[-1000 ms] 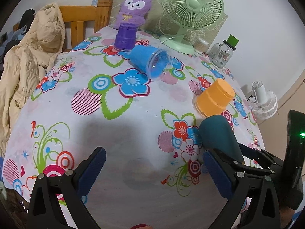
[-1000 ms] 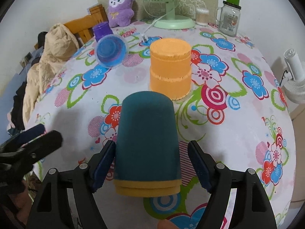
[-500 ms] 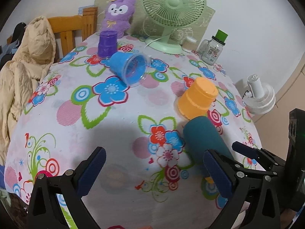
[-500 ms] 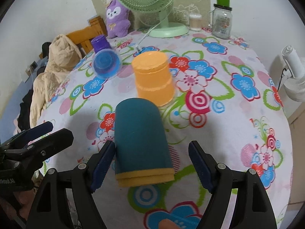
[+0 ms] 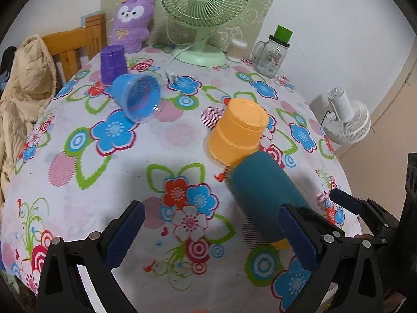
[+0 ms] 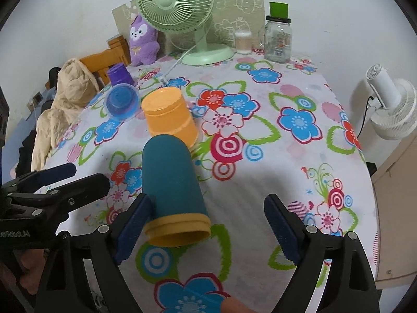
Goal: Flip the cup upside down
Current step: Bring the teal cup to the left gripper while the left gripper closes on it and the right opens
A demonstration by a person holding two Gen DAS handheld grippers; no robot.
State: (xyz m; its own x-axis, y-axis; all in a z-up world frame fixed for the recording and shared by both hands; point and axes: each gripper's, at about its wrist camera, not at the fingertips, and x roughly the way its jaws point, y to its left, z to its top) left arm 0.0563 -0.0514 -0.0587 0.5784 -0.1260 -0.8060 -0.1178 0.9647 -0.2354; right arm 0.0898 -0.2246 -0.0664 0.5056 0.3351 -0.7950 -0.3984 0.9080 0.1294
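A teal cup with a yellow rim (image 6: 170, 182) stands upside down on the floral tablecloth, beside the left finger of my open right gripper (image 6: 207, 224); it also shows in the left wrist view (image 5: 265, 195). An orange cup (image 6: 168, 116) stands upside down just behind it (image 5: 238, 133). A blue cup (image 5: 136, 97) lies on its side, mouth toward me (image 6: 122, 101). A purple cup (image 5: 113, 62) stands upside down farther back. My left gripper (image 5: 211, 234) is open and empty over the near table.
A green desk fan (image 5: 206, 13), a purple plush toy (image 5: 133, 20), a glass jar with green lid (image 5: 272, 52) and a small white container (image 5: 235, 49) stand at the back. A wooden chair with a beige coat (image 5: 23, 83) is left. A white fan (image 5: 346, 120) stands beyond the right edge.
My right gripper has drawn back from the teal cup, which now rests near its left finger. My left gripper has shifted to the right and closer to the cups.
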